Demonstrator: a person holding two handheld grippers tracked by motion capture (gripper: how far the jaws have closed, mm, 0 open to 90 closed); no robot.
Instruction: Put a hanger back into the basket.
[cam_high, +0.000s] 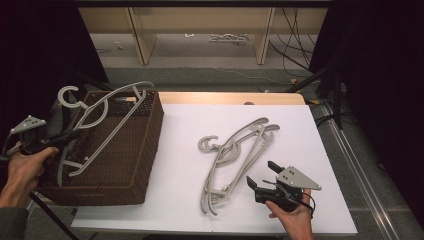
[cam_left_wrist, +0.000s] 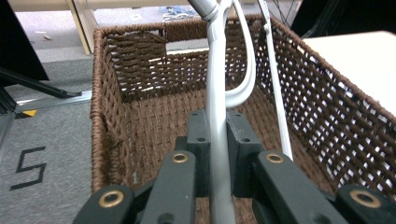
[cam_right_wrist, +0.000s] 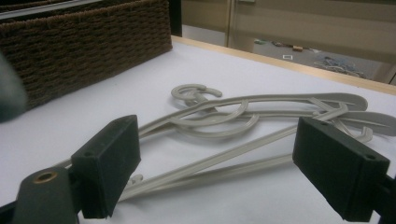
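A basket (cam_high: 140, 150) stood at the left edge of the table (cam_high: 320, 165), its left side past that edge. A hanger (cam_high: 100, 122) leaned over the basket, hook past the far-left corner, lower end inside. The left gripper (cam_high: 60, 137) reached in over the basket's left wall. Right of the basket, mid-table, lay a pile of hangers (cam_high: 235, 155), hooks toward the basket. The right gripper (cam_high: 260, 175) sat near the front edge, just right of the pile.
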